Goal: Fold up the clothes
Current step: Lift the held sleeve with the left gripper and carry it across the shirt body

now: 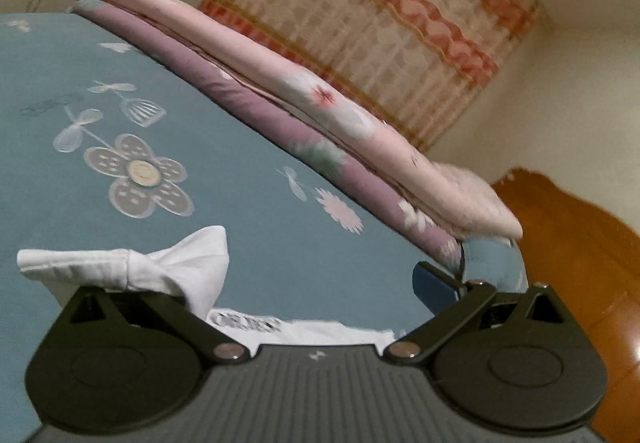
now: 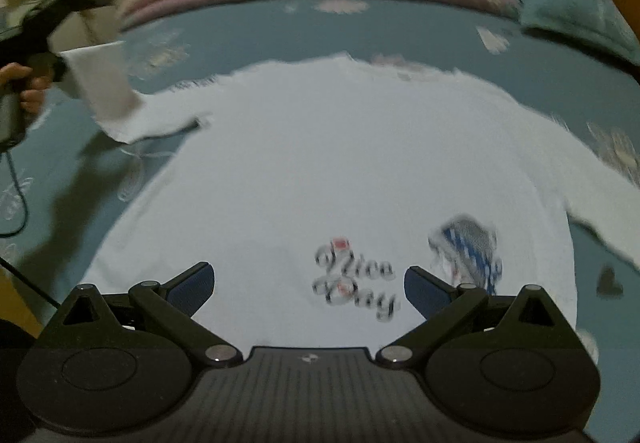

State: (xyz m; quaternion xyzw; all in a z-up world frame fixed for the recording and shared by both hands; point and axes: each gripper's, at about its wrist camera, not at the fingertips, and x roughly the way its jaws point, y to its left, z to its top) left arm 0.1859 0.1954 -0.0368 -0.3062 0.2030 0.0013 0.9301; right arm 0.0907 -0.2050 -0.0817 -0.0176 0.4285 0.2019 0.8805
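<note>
— What's over on the left side?

— A hand [image 2: 24, 87] gripping the left claw [image 1: 308, 279], with a dark cable [image 2: 20, 195] trailing across the bed under it. One sleeve [image 1: 132, 267] of the white shirt [image 2: 320, 163] is lifted off the bed and drapes over that claw's left finger, hiding the pad. The two fingers stand wide apart, so it is released, not clenched on the cloth.

— And the shirt itself?

— Spread flat in the middle of the blue flowered sheet [image 1: 260, 163], front up, with "Nice Day" lettering [image 2: 356, 283] and a blue-striped picture beside it. The right claw [image 2: 310, 283] hangs just over the lettering, fingers spread, gripping nothing. The other sleeve [image 2: 624, 211] lies out flat to the right.

— Anything in the way?

— Not on the shirt. Beyond it, along the far side of the bed, there is a stack of folded quilts [image 1: 280, 95], pink on top of lilac, and a blue pillow [image 2: 580, 11] at the stack's right end, near the shirt's collar but apart from it.

— And the room?

— Pale walls [image 1: 560, 103], a lacy curtain [image 1: 380, 23] with orange bands behind the quilts, and glossy brown wood [image 1: 580, 263] on the right past the pillow. Everything through the right claw's camera is blurred.
</note>
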